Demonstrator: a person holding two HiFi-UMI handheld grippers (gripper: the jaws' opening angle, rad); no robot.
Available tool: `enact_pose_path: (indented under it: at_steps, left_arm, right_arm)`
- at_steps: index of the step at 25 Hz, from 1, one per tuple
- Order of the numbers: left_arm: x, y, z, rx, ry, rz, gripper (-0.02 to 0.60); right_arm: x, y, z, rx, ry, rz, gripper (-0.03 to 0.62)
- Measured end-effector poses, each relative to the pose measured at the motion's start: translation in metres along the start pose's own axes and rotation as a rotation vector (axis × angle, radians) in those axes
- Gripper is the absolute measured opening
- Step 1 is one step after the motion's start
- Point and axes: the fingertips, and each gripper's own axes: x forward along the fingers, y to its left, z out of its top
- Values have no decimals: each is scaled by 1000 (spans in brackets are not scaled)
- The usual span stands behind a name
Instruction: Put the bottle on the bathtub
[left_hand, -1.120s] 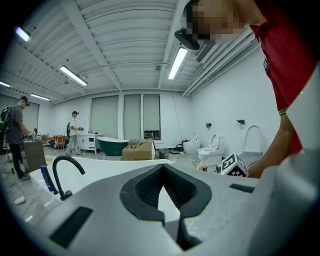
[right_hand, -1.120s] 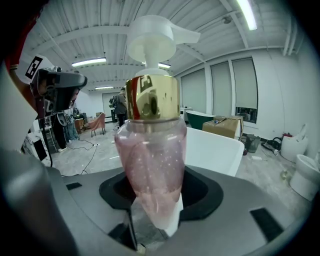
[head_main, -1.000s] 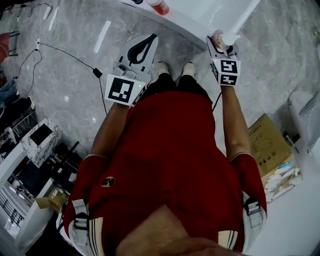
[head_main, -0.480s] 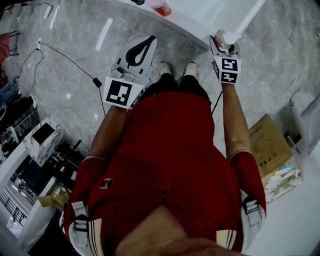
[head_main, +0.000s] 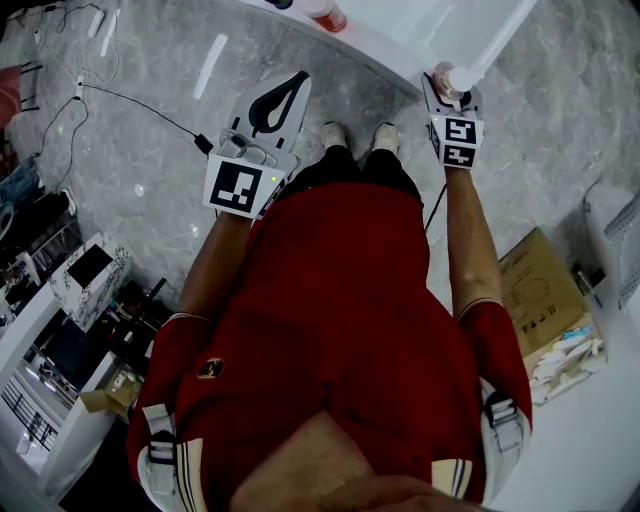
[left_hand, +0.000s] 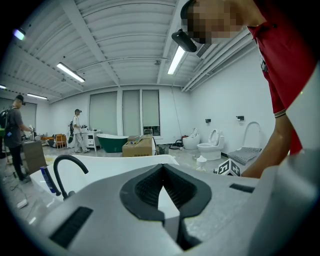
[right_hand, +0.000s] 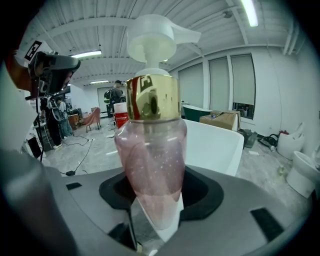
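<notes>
The bottle (right_hand: 150, 145) is clear pink with a gold collar and a white pump head (right_hand: 152, 37). It stands upright between the jaws of my right gripper (right_hand: 152, 200), which is shut on its lower body. In the head view the right gripper (head_main: 443, 88) holds the bottle (head_main: 460, 78) just at the rim of the white bathtub (head_main: 400, 35). The bathtub (right_hand: 215, 142) rises right behind the bottle. My left gripper (head_main: 298, 80) hangs over the floor left of the person's feet, shut with its tips touching and nothing in it. The left gripper (left_hand: 162, 169) looks onto the bathtub (left_hand: 115, 167).
A black faucet (left_hand: 67, 167) and a blue bottle (left_hand: 47, 180) stand at the tub's left end. An orange-capped bottle (head_main: 322, 12) sits on the tub rim. A cable (head_main: 130, 105) crosses the marble floor. A cardboard box (head_main: 535, 285) lies at the right. Toilets (left_hand: 212, 147) and people (left_hand: 77, 130) are farther off.
Both grippers have edged slightly toward the bathtub. The bottle stays in the right gripper, and the left gripper stays shut and empty.
</notes>
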Motion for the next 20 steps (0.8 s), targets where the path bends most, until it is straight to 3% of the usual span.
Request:
enact_pose_path:
  at_steps: [12,16,20]
  left_arm:
    - [-1,0,0,0,3,-20,7]
    - [-3,0,2,5,-4,-29,8]
    - [-4,-1,0,-1,-9,-41,8]
  right_arm:
    - [-2,1,2,4,-19,-15,228]
    - [-4,1,3,16,-13,-26,280]
    - [-9,2,0,23,-6,-37,290]
